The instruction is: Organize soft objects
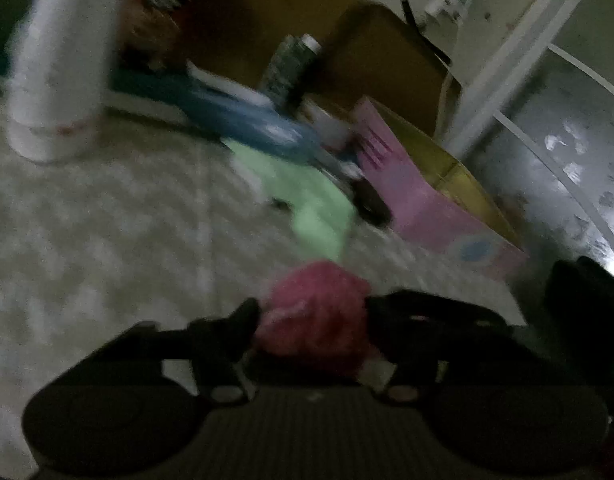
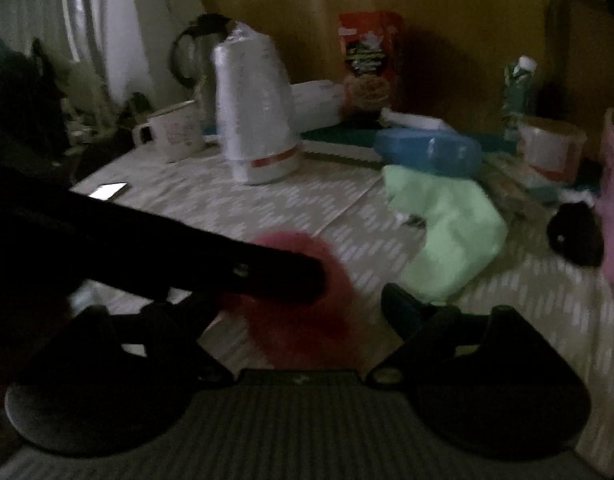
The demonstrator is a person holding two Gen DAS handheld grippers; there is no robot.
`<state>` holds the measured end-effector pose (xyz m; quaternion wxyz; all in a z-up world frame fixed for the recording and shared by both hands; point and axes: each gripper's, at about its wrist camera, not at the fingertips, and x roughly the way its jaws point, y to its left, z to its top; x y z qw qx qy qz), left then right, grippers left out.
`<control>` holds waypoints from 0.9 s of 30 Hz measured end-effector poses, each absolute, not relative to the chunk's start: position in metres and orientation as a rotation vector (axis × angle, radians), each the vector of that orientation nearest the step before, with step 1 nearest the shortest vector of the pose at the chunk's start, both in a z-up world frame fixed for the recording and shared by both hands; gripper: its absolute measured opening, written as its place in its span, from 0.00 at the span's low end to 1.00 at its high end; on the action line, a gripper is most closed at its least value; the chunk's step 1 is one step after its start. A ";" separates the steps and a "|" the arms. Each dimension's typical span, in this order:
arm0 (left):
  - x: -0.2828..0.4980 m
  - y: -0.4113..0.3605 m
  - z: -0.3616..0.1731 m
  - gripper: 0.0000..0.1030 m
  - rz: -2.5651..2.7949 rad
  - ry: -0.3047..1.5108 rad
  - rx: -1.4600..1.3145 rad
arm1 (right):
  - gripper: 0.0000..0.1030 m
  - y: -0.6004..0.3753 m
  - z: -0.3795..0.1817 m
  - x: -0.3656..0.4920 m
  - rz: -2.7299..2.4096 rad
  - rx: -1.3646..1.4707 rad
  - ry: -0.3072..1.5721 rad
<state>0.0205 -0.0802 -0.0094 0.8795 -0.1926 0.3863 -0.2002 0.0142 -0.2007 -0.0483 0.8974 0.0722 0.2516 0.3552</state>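
Observation:
My left gripper (image 1: 313, 308) is shut on a fluffy pink soft object (image 1: 315, 320), held just above the patterned tablecloth (image 1: 107, 240). In the right wrist view the same pink object (image 2: 307, 320) sits between my right gripper's fingers, with the left gripper's dark finger (image 2: 267, 276) lying across it. My right gripper (image 2: 307, 300) is open around it, jaws wide apart. A light green cloth (image 1: 311, 208) lies crumpled on the table beyond; it also shows in the right wrist view (image 2: 447, 232).
A white wrapped cup stack (image 2: 255, 120), mug (image 2: 175, 132), kettle (image 2: 195, 48), cereal box (image 2: 367, 64), blue lidded container (image 2: 431, 152), bottle (image 2: 517, 92), tub (image 2: 551, 148), pink box (image 1: 419, 196) and small dark object (image 2: 575, 236) crowd the table's back and right.

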 end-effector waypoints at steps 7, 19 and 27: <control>0.047 -0.134 0.036 0.50 -0.473 0.715 -0.258 | 0.45 -0.229 -0.047 0.005 0.667 0.164 0.408; 0.164 -0.282 0.066 0.74 -0.533 0.615 -0.130 | 0.49 -0.339 -0.025 0.062 0.232 0.217 0.219; 0.156 -0.266 0.058 0.87 -0.495 0.575 -0.120 | 0.82 -0.379 -0.046 0.102 -0.017 0.309 0.287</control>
